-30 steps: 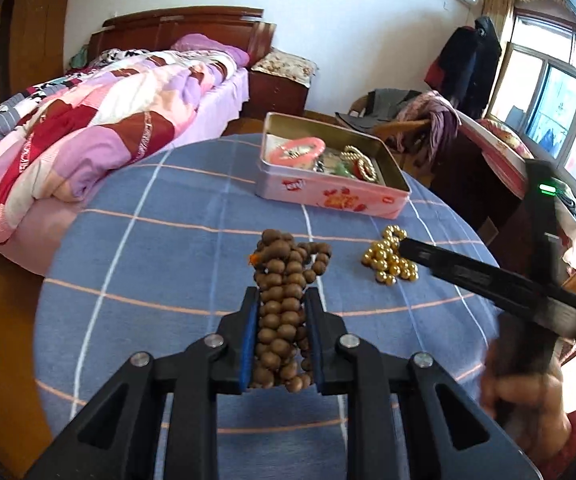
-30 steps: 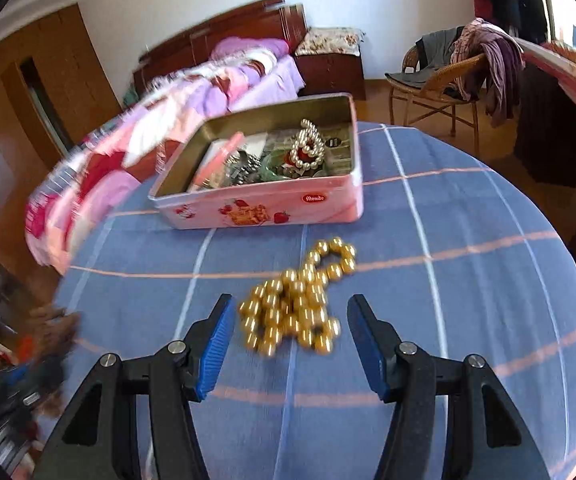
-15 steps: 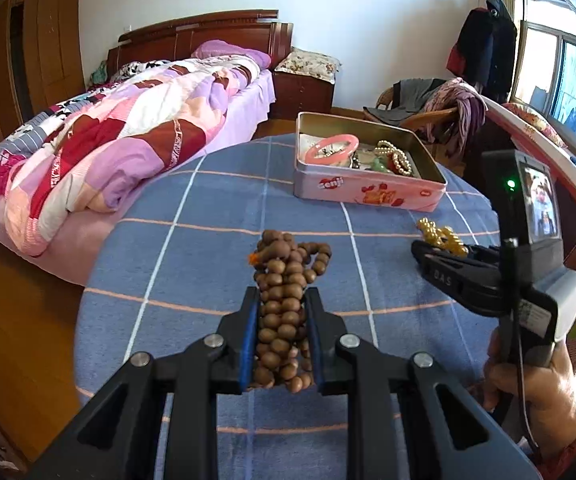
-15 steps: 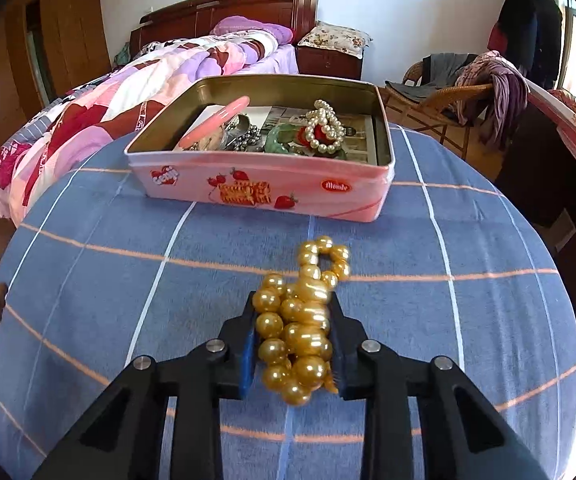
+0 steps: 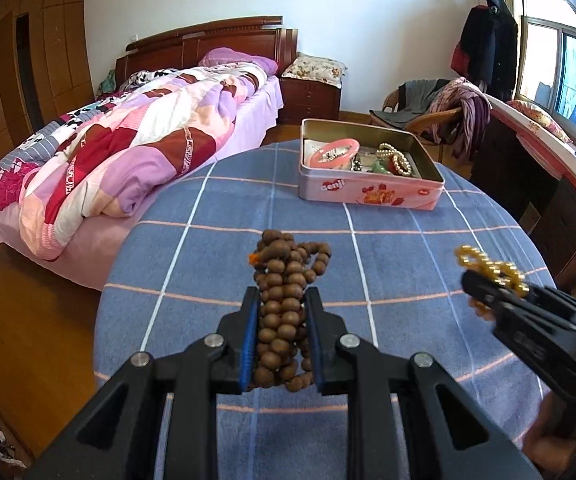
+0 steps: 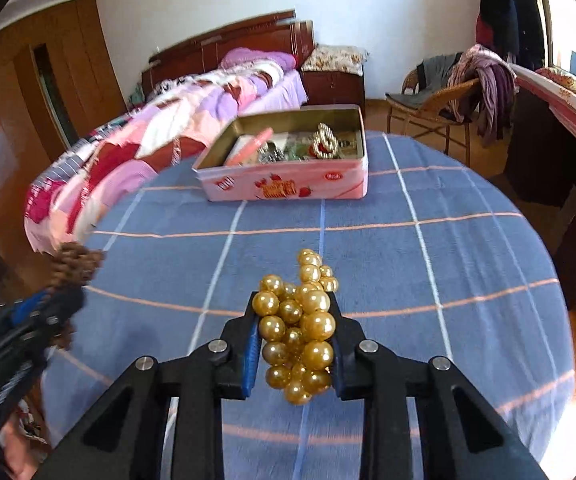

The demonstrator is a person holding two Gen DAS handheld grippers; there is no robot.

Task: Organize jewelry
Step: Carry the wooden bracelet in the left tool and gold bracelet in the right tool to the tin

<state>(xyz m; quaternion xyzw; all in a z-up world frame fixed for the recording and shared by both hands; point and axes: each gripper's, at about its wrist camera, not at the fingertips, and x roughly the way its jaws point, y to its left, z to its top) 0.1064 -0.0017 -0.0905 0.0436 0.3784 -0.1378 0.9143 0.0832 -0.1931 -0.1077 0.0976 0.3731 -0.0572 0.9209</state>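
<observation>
My left gripper (image 5: 282, 300) is shut on a bunch of brown wooden beads (image 5: 284, 304) and holds it above the blue checked tablecloth (image 5: 388, 216). My right gripper (image 6: 294, 312) is shut on a gold bead strand (image 6: 300, 320), also off the cloth. An open pink tin (image 5: 368, 190) stands at the table's far side and holds a pink bangle (image 5: 338, 152), pearls and other jewelry. In the right wrist view the tin (image 6: 288, 186) is ahead, slightly left. The right gripper with the gold beads (image 5: 492, 270) shows at the left view's right edge.
A bed with a patchwork quilt (image 5: 128, 148) stands left of the round table. A wicker chair with clothes (image 5: 440, 112) and a dark desk (image 5: 548, 184) are beyond the table on the right. The table edge (image 6: 560, 280) curves close on the right.
My right gripper closed on the gold beads and lifted them off the cloth. Both grippers have pulled back and up from the table. The left keeps its hold on the wooden beads.
</observation>
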